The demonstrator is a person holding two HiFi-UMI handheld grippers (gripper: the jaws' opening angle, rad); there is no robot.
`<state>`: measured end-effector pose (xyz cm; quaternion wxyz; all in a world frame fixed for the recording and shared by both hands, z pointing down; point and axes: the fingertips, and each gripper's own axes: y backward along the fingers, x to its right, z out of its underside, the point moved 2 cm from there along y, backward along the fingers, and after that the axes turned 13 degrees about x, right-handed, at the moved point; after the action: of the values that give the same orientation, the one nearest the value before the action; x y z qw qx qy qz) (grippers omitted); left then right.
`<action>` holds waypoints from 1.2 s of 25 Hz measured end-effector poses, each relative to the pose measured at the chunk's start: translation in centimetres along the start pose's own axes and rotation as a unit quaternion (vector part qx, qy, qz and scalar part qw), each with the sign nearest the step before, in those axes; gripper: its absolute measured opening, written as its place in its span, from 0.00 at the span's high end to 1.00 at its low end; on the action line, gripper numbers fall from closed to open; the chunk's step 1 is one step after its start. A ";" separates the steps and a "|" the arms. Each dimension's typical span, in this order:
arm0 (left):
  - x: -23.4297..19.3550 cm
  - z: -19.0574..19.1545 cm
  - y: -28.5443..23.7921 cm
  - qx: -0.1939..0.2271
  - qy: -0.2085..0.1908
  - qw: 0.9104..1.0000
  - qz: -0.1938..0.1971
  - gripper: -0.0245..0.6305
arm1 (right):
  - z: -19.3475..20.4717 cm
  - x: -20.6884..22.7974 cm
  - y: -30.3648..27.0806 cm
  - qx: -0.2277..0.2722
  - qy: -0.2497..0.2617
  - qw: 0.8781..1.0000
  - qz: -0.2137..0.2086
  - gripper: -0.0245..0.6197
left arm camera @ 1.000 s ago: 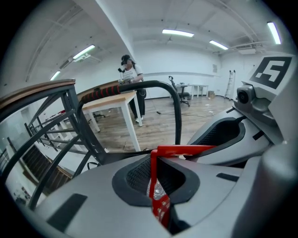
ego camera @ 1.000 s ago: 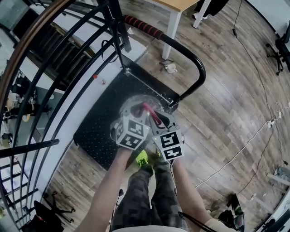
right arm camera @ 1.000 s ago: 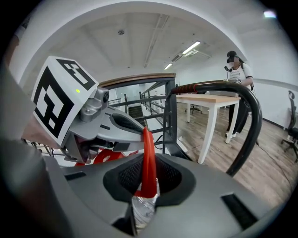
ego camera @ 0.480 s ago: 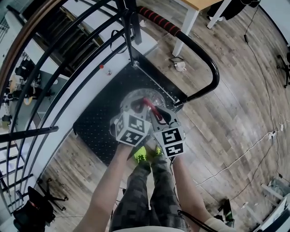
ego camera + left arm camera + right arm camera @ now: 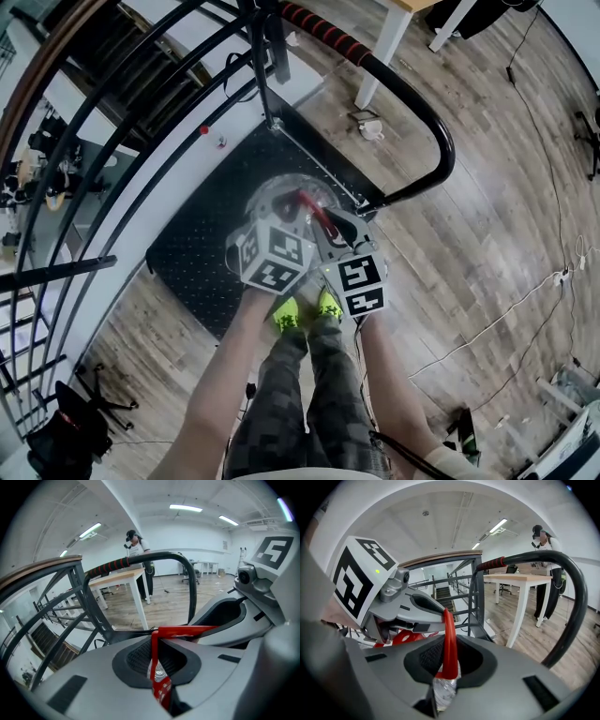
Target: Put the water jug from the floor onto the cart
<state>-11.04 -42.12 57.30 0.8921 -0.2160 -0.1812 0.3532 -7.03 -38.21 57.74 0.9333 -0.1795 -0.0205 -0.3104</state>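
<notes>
Both grippers have carried the jug slightly further over the cart since a second ago, and two green shoes now show at the deck's near edge where one showed before.

From the head view, the water jug (image 5: 274, 195) stands over the black deck of the cart (image 5: 202, 246), toward the deck's 3 o'clock corner; whether its base touches the deck I cannot tell. The left hand-held gripper (image 5: 300, 206) and right hand-held gripper (image 5: 324, 227) meet on the jug's red handle (image 5: 314, 214), side by side. The shoes (image 5: 286, 315) sit at 6 o'clock of the jug, just off the deck. The cart's push bar (image 5: 433, 127) curves round at 1 o'clock, a dark railing (image 5: 141, 112) runs at 10 o'clock, and wooden floor (image 5: 487, 216) fills 3 o'clock.

From the left gripper view, the left hand-held gripper (image 5: 157, 665) has its jaws nearly together, pinching the red handle (image 5: 180, 631), with clear plastic of the jug (image 5: 160, 671) showing behind it. A bench (image 5: 123, 576) and a standing person (image 5: 137, 548) are at 12 o'clock, beyond the push bar (image 5: 191, 588).

From the right gripper view, the right hand-held gripper (image 5: 444, 663) is clamped narrowly on the same red handle (image 5: 449, 639), the jug's clear neck (image 5: 442, 690) just under it. The other gripper sits at 9 o'clock, the bench (image 5: 520, 578) at 2 o'clock.
</notes>
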 end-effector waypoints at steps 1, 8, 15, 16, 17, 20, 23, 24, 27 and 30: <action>0.0 -0.1 -0.1 0.001 0.000 1.000 0.000 0.93 | -0.3 0.2 -0.1 0.004 0.002 1.000 0.000 0.87; 0.4 -0.9 -0.3 0.038 0.001 0.999 -0.013 0.92 | -0.3 2.0 -0.3 0.007 -0.005 1.000 0.013 0.87; -0.5 -2.1 -0.6 0.080 0.005 0.996 -0.033 0.92 | 0.0 4.5 -0.9 0.007 -0.003 1.000 0.030 0.87; -0.8 -2.3 -0.5 0.087 0.005 0.996 -0.037 0.93 | 0.0 4.6 -1.0 0.007 -0.003 0.999 0.031 0.87; -0.9 -2.5 -0.5 0.093 0.005 0.995 -0.041 0.93 | 0.0 4.8 -1.1 0.008 -0.003 0.999 0.031 0.87; -0.9 -3.2 -0.6 0.111 0.006 0.993 -0.044 0.93 | 0.1 5.2 -1.1 0.008 -0.002 0.999 0.032 0.87; -0.7 -3.9 -1.2 0.127 0.006 0.991 -0.037 0.92 | 0.1 5.8 -1.2 0.012 -0.009 0.999 0.035 0.87; -0.6 -3.9 -1.2 0.132 0.003 0.991 -0.035 0.93 | 0.2 6.0 -1.3 0.013 -0.011 0.999 0.035 0.87; -0.5 -4.0 -1.1 0.140 0.000 0.989 -0.038 0.93 | 0.3 6.4 -1.6 0.015 -0.017 0.999 0.039 0.87; -0.2 -3.9 -1.3 0.140 0.004 0.989 -0.039 0.93 | 0.4 7.4 -1.8 0.016 -0.020 0.999 0.045 0.87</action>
<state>-8.60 -44.17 54.68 0.9273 -0.0829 -0.1343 0.3394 -2.13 -43.63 59.85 0.9486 -0.1712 -0.0361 -0.2636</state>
